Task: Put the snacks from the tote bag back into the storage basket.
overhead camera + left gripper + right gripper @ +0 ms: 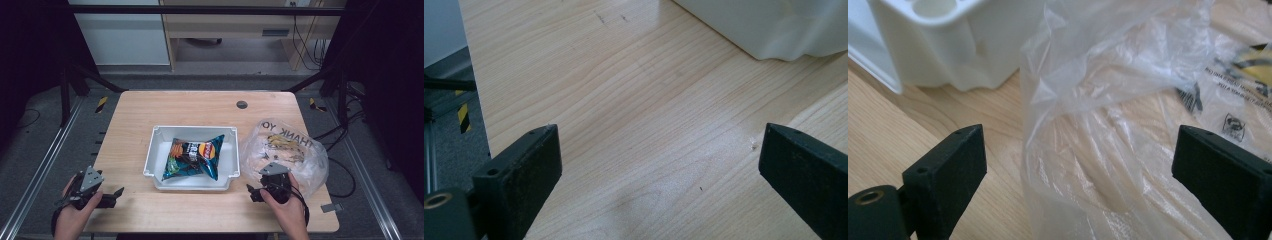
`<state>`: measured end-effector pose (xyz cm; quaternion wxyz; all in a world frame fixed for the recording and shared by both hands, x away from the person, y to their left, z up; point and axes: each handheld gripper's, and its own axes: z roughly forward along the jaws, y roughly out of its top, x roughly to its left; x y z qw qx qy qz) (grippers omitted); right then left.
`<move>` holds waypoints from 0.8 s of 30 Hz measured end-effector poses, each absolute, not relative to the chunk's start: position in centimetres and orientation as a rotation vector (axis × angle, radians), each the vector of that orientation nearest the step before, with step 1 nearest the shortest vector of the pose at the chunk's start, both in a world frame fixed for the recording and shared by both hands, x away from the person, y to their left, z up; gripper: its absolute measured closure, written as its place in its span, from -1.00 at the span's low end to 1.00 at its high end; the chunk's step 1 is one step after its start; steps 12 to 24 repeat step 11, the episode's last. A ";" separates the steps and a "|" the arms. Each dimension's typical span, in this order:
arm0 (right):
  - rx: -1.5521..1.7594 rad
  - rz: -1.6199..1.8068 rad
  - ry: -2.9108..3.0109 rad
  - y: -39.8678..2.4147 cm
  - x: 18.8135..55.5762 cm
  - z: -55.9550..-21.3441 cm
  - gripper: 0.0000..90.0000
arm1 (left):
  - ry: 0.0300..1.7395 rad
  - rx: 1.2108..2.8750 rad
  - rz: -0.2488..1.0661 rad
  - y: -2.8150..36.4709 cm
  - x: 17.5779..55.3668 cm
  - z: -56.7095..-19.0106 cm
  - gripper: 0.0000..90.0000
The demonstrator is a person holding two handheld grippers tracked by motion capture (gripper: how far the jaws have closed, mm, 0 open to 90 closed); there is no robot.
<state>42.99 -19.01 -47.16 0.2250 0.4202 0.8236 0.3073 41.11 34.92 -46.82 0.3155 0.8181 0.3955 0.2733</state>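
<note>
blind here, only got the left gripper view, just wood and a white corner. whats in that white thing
Observer: The white bin holds one chip bag, lying flat.
Operator: ok and wheres the right gripper
Observer: The right gripper sits at the near right of the table, open, its jaws either side of a clear plastic bag's edge.
Operator: where is that bag next to the bin
Observer: It lies on the table just right of the bin, printed with THANK YOU.

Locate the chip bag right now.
High view: the chip bag lies inside the white tray at table centre, left of the clear plastic bag.
</note>
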 end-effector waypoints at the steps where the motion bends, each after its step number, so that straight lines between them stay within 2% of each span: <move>1: 1.156 0.839 2.275 -19.1 43.0 -47.4 -0.83 | 1.043 2.155 0.720 34.9 41.1 -46.8 -0.93; 24: 1.183 0.880 2.193 -20.1 42.2 -47.9 -0.84 | 1.037 2.152 0.721 34.8 41.2 -46.8 -0.93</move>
